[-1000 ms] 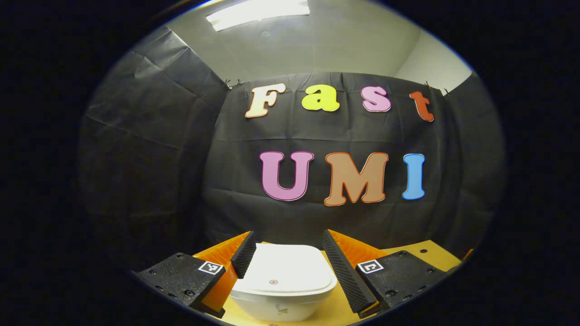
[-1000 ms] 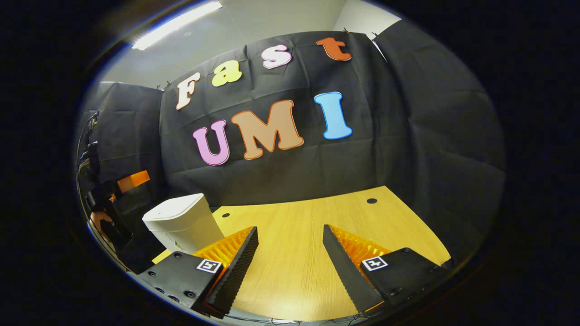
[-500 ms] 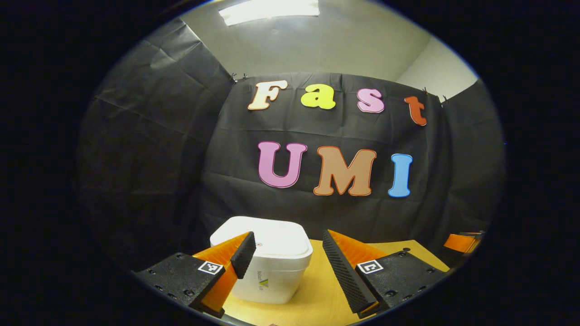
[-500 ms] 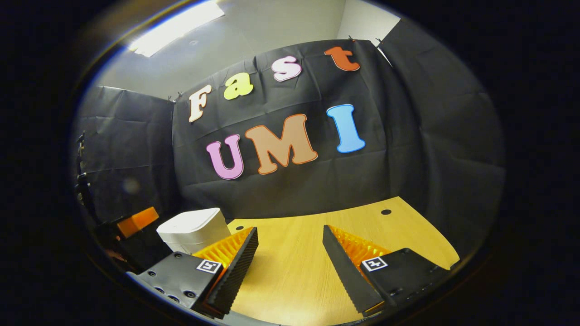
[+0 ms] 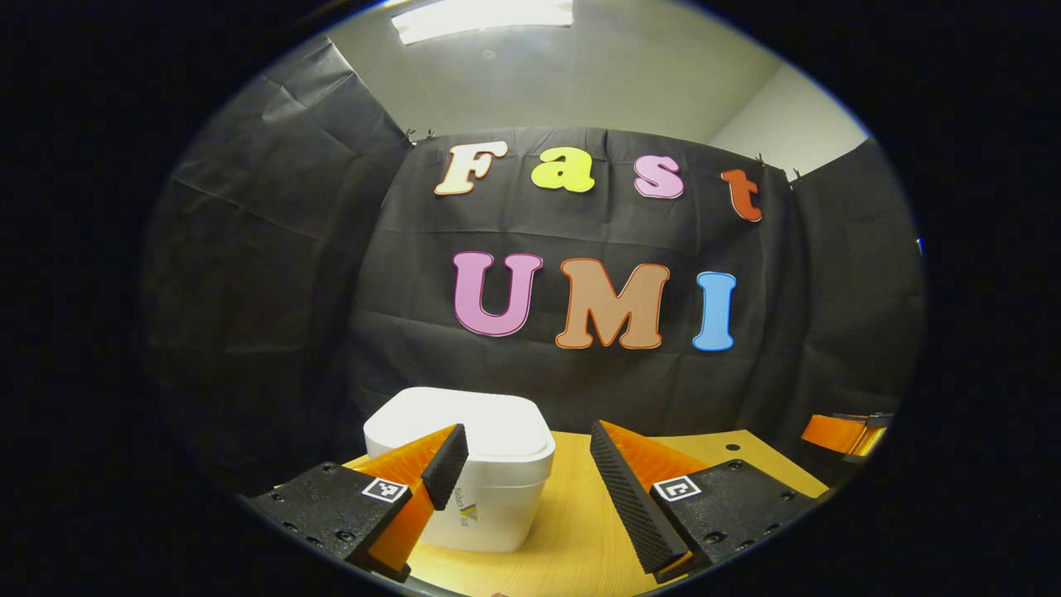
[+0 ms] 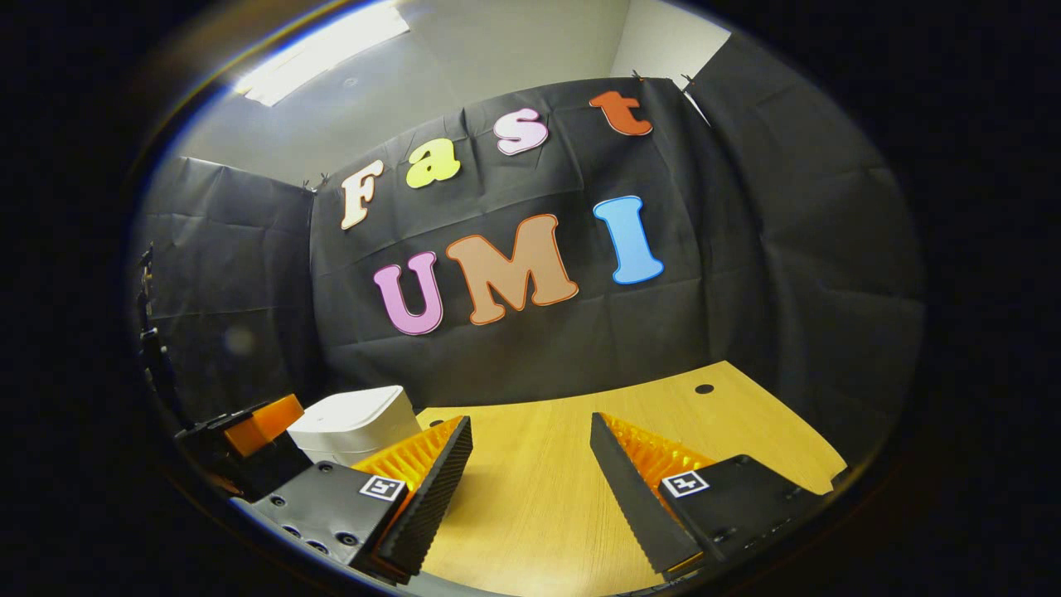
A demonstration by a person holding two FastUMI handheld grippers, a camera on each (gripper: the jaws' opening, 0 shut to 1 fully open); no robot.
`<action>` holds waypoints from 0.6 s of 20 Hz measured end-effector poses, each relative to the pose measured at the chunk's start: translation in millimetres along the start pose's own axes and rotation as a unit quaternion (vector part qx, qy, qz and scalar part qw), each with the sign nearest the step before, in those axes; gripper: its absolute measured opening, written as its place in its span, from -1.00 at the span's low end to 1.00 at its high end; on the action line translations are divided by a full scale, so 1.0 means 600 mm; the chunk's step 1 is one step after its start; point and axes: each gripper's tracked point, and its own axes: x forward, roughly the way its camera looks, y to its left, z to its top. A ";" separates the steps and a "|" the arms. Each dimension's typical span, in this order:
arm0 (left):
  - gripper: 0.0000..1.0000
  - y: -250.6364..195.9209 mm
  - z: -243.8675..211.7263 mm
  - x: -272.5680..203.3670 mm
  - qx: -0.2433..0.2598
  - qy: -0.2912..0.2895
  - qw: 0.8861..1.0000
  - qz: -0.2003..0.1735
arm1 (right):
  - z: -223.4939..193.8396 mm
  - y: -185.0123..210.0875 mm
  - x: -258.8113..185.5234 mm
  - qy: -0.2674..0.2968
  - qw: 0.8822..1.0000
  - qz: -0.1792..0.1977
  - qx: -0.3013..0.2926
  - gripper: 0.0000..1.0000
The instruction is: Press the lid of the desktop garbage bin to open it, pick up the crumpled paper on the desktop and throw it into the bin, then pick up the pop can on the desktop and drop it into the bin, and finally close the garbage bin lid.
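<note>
A white desktop garbage bin (image 5: 468,464) with its lid down stands on the wooden desk (image 5: 572,531), at the lower left of the left gripper view. My left gripper (image 5: 524,438) is open, and its left finger overlaps the bin's front. In the right gripper view the same bin (image 6: 352,423) sits at the far left, behind that gripper's left finger. My right gripper (image 6: 530,427) is open over bare desk (image 6: 539,489), nothing between its fingers. The left gripper (image 6: 249,431) shows beside the bin at the left edge of the right gripper view.
The right gripper (image 5: 841,433) appears at the right edge of the left gripper view. The desk has round cable holes (image 6: 704,388) near its back edge. Black cloth walls close the booth behind and at both sides.
My left gripper has pulled back from above the bin, so the bin now stands farther off and lower left. In the right gripper view the bin has dropped lower.
</note>
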 end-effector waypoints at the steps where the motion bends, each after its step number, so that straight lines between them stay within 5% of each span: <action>1: 0.83 -0.002 0.002 0.002 0.002 0.000 1.000 -0.004 | 0.001 -0.002 -0.002 -0.002 1.000 -0.003 0.002 0.87; 12: 0.83 -0.030 -0.003 0.027 0.002 0.008 0.999 -0.031 | 0.001 -0.024 -0.001 -0.006 1.000 -0.028 0.012 0.92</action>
